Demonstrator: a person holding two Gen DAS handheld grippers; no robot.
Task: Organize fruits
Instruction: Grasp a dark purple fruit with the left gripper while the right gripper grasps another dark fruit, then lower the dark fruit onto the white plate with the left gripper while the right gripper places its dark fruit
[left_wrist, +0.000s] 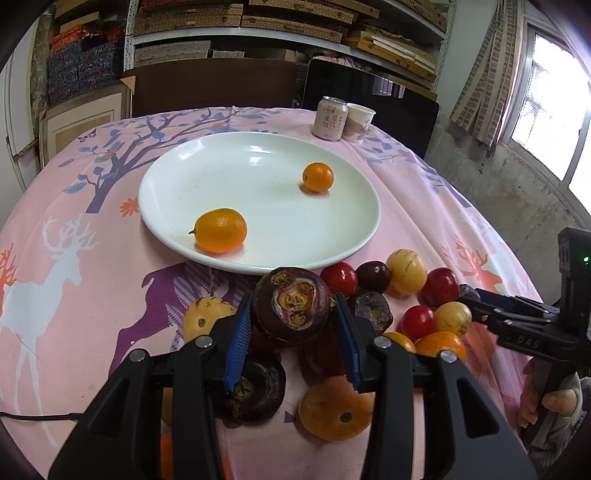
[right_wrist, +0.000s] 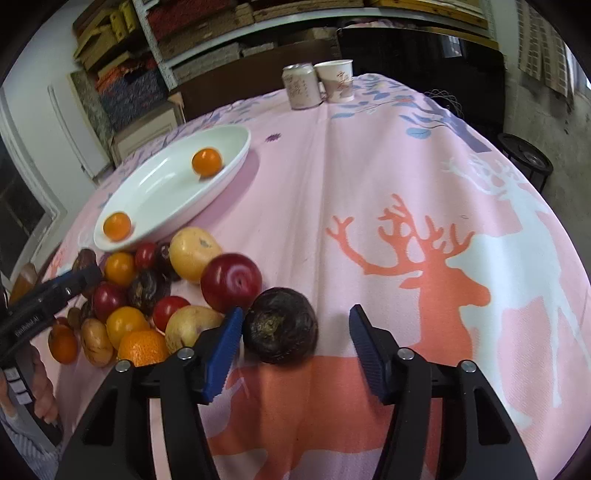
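Two kumquats (left_wrist: 220, 230) on plate (left_wrist: 177, 177) | left hand-held gripper (left_wrist: 293, 321) clamps mangosteen (left_wrist: 293, 304) | right hand-held gripper (right_wrist: 295, 354) apart

Left gripper (left_wrist: 293, 332) angled downward, blue pads pinched against both sides of a dark mangosteen (left_wrist: 293, 306), right gripper (right_wrist: 295, 354) tilted down, jaws parted around a second dark fruit (right_wrist: 280, 325), right pad clear of it, bare fingers (left_wrist: 554, 402) wrapping the right handle

Looking steeply down from each gripper, close over the heaped mixed fruit (left_wrist: 402, 295), both sharing the white oval plate (left_wrist: 177, 177) (right_wrist: 236, 147).
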